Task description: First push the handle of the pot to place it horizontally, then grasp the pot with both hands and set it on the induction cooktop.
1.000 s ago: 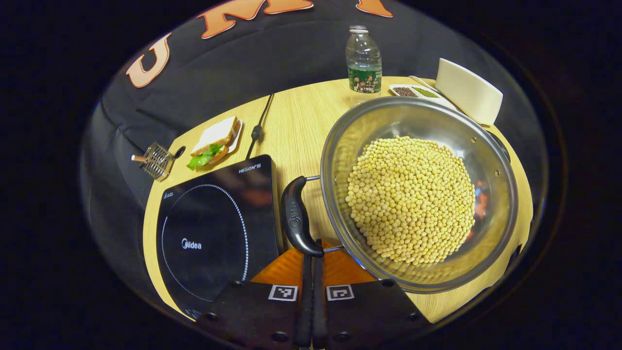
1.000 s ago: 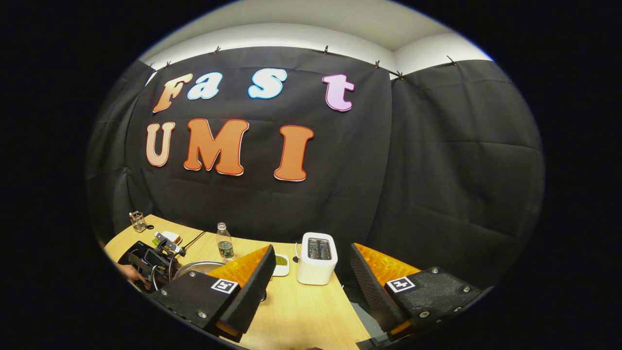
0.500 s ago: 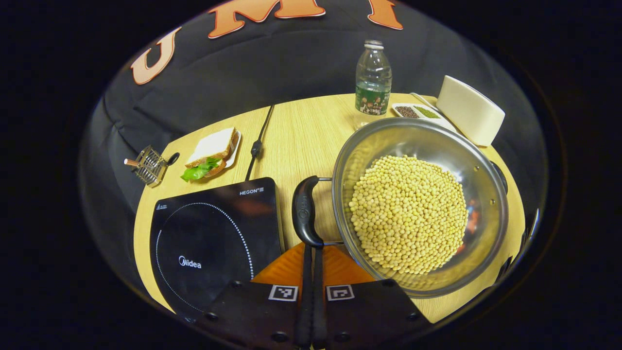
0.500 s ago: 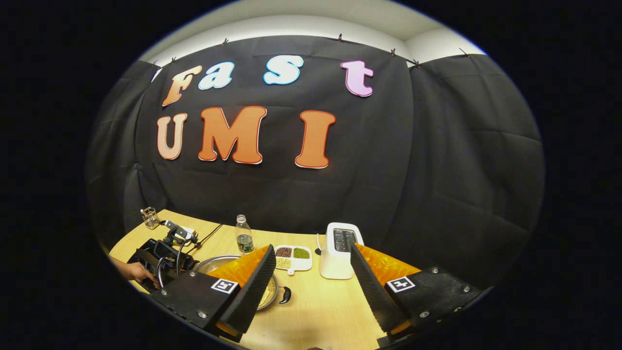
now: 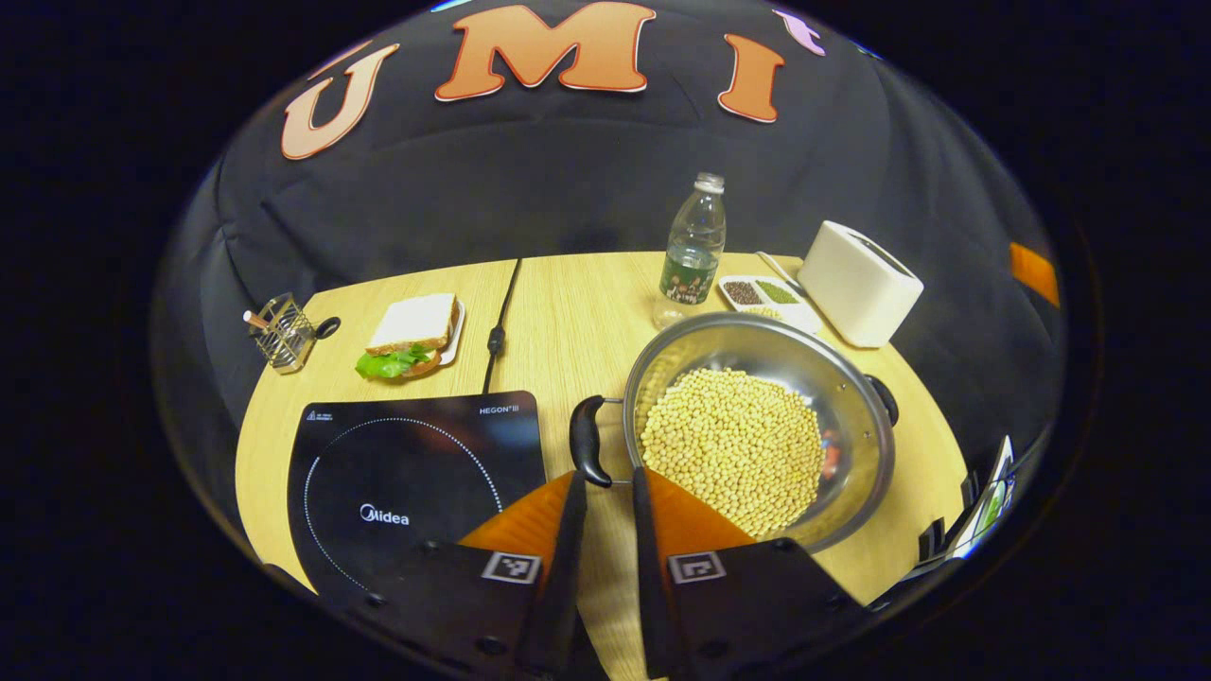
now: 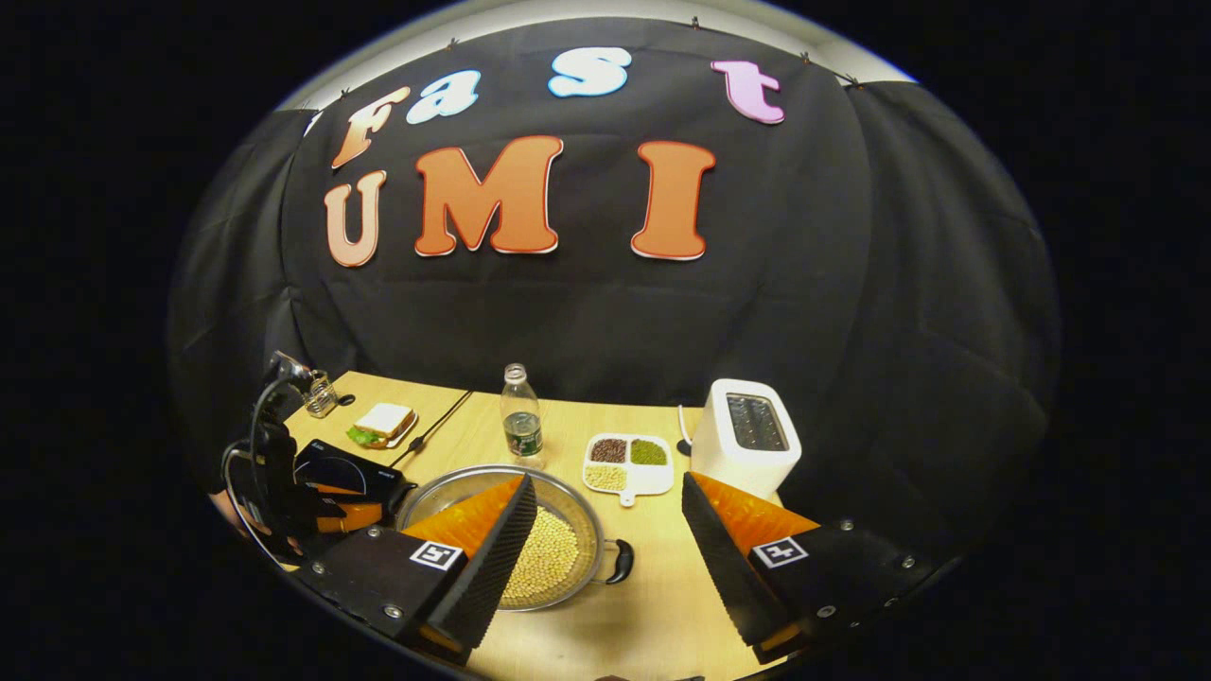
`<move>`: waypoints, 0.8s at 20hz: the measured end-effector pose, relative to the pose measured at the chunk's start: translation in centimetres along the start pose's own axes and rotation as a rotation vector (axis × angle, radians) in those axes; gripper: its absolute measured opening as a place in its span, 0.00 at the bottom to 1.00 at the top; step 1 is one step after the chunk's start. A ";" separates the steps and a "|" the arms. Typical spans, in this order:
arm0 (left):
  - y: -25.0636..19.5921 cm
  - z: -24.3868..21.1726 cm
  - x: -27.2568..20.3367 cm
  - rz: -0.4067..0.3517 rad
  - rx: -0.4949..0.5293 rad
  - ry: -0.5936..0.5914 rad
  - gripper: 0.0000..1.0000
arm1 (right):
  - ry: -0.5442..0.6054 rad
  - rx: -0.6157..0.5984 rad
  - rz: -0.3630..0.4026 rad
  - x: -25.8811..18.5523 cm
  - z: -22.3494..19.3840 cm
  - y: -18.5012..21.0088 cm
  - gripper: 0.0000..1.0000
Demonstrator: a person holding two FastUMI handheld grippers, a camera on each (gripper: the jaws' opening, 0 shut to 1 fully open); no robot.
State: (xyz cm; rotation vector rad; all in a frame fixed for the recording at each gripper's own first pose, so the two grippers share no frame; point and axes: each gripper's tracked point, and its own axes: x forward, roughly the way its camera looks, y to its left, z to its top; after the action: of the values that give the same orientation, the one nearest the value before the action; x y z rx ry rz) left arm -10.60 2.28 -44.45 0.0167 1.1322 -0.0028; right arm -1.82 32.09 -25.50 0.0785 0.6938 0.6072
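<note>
Pot sits mid-counter, handle before the slightly parted, empty left claw; the wide-open right claw must next take the far handle.

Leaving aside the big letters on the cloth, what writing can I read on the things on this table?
"Midea": white, on the induction cooktop, inside its ring.
"HEGON", then a small mark I cannot make out: cooktop's far right corner.
Fine print at the cooktop's far left corner: too small.
Bottle label: too small to read.
Pot handle, embossed mark: too blurred.
</note>
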 end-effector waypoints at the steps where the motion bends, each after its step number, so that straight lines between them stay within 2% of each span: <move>1: 0.0 0.2 0.0 -0.004 0.000 -0.002 0.52 | 0.025 0.006 0.005 0.9 -0.7 0.2 0.96; 3: -0.4 0.4 0.4 -0.020 -0.003 0.004 0.75 | 0.076 0.011 0.005 2.3 -2.3 0.5 0.96; 5: -0.5 0.7 1.3 -0.012 0.000 0.009 0.91 | 0.129 0.016 0.002 3.8 -3.9 0.9 0.96; 7: -0.2 0.6 2.6 0.005 0.015 0.024 0.95 | 0.185 0.019 -0.007 5.1 -5.8 0.6 0.96; 9: -0.1 0.2 4.1 0.012 0.023 0.051 0.96 | 0.242 0.030 -0.015 6.1 -8.0 0.5 0.96; 13: -1.1 -1.8 6.1 -0.023 -0.039 0.134 0.97 | 0.353 0.058 -0.030 7.1 -11.9 0.0 0.96; 16: -0.7 -1.8 7.3 -0.012 -0.044 0.135 0.95 | 0.420 0.076 -0.040 8.4 -14.3 -0.2 0.96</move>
State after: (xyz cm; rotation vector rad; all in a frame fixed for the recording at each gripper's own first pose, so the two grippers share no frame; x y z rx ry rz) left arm -9.14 1.66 -51.88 -0.0293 1.2672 0.0121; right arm -5.58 34.70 -41.46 0.0064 1.1225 0.5635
